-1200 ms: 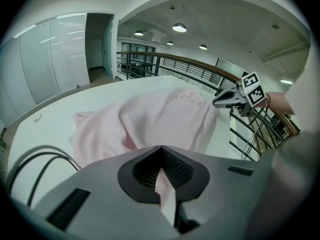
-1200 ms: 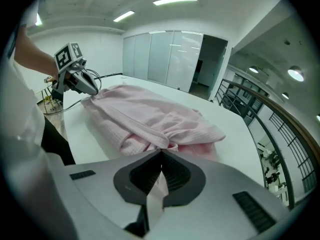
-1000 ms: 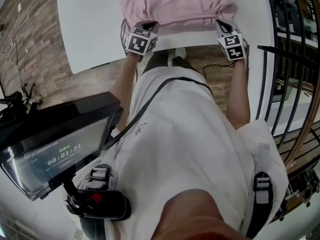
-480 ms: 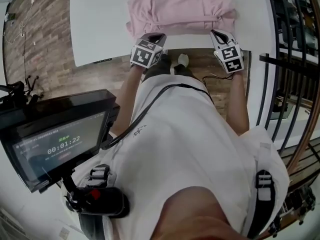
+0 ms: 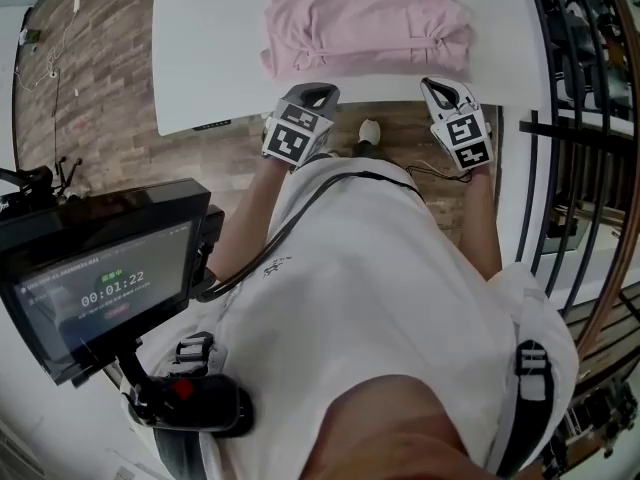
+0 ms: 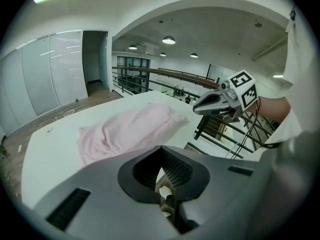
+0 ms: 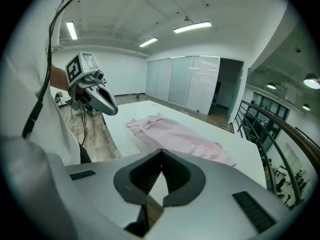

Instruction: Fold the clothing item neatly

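1. White short-sleeved shirt (image 5: 370, 278) worn; a thin black cord (image 5: 300, 211) ran diagonally across its front.
2. White shoulder strap (image 5: 527, 368) with black buckles noted on the person's right side.
3. Left hand-held gripper (image 5: 318, 92) and right hand-held gripper (image 5: 433, 84): grey shells, black-rimmed openings, ribbed dark pads, pointed tips.
4. Each carried a white marker cube (image 5: 293, 138) printed with black squares.
5. Black wires (image 5: 425, 171) trailed from the right unit.

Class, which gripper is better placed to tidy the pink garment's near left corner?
Probably the left gripper: shut and empty, it hangs just short of that corner of the pink garment. The right gripper faces the opposite end.
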A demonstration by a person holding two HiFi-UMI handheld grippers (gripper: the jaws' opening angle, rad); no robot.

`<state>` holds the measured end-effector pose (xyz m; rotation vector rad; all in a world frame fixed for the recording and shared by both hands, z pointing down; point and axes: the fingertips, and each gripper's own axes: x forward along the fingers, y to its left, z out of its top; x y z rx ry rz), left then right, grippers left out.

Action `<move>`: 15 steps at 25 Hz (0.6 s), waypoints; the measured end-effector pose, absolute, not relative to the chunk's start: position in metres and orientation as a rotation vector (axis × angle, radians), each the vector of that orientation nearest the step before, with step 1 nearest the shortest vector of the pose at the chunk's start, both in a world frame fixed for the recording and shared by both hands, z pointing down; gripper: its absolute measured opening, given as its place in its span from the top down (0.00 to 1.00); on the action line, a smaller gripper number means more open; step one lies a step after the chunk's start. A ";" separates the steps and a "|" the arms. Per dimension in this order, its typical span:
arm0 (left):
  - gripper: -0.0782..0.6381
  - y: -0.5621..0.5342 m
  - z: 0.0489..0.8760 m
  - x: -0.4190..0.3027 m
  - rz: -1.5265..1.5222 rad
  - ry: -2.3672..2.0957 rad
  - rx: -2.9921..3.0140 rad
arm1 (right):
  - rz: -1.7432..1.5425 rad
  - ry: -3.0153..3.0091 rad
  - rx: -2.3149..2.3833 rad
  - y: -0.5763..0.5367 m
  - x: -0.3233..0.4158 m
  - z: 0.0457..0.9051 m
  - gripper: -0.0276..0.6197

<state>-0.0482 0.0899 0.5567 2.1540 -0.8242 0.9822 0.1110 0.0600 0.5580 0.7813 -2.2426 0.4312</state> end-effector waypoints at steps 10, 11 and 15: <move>0.89 0.107 0.562 -0.033 0.999 -0.729 2.188 | 0.450 -2.254 0.785 0.079 0.106 0.551 0.95; 0.89 0.107 0.561 -0.031 0.998 -0.725 2.189 | 0.455 -2.255 0.784 0.080 0.107 0.550 0.95; 0.89 0.107 0.562 -0.026 1.001 -0.713 2.184 | 0.468 -2.250 0.775 0.084 0.109 0.551 0.95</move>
